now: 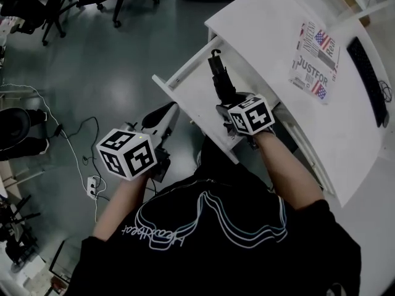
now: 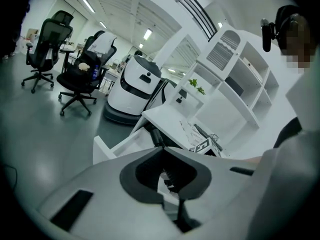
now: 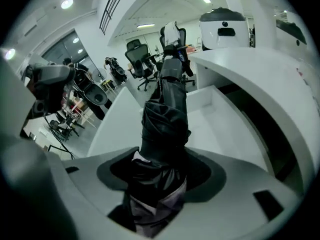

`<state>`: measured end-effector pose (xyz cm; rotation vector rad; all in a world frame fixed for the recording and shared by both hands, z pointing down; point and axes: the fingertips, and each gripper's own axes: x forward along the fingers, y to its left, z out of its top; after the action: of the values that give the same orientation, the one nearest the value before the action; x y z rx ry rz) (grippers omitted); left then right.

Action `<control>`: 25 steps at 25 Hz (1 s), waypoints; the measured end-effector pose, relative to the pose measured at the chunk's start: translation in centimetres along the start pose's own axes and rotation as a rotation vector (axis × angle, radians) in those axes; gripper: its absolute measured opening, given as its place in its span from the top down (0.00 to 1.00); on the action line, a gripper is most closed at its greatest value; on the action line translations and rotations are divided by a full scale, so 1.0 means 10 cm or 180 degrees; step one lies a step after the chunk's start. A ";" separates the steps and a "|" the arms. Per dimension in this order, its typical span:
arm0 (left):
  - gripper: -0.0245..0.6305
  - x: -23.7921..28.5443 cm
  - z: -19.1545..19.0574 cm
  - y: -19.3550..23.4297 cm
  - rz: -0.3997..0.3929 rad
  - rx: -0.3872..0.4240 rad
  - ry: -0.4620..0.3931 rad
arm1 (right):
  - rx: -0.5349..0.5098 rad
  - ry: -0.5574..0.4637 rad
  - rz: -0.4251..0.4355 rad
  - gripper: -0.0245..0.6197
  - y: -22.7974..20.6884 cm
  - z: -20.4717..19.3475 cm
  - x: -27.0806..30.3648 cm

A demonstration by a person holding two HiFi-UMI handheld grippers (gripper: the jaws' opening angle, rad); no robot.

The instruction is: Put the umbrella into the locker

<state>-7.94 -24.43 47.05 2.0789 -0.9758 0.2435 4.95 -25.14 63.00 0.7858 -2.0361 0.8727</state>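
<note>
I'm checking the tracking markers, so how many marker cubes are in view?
2. One marker cube rides the left gripper, lower left in the head view. The second marker cube rides the right gripper, which clamps the umbrella. None seems hidden.

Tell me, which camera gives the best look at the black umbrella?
The right gripper view: the folded umbrella fills its centre, clamped in the right tongs. The head view shows it small from above, over the open drawer, partly behind the marker cube. The left gripper view shows at most a dark sliver.
</note>
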 end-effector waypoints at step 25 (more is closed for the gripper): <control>0.96 0.18 -0.28 0.57 0.0265 -0.0512 -0.0020 | 0.0000 0.0741 -0.0433 0.53 -0.63 -0.47 1.06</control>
<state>-10.39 -25.51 53.05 1.8969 -1.0524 0.1948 6.21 -27.51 75.99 0.7750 -1.7586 0.8452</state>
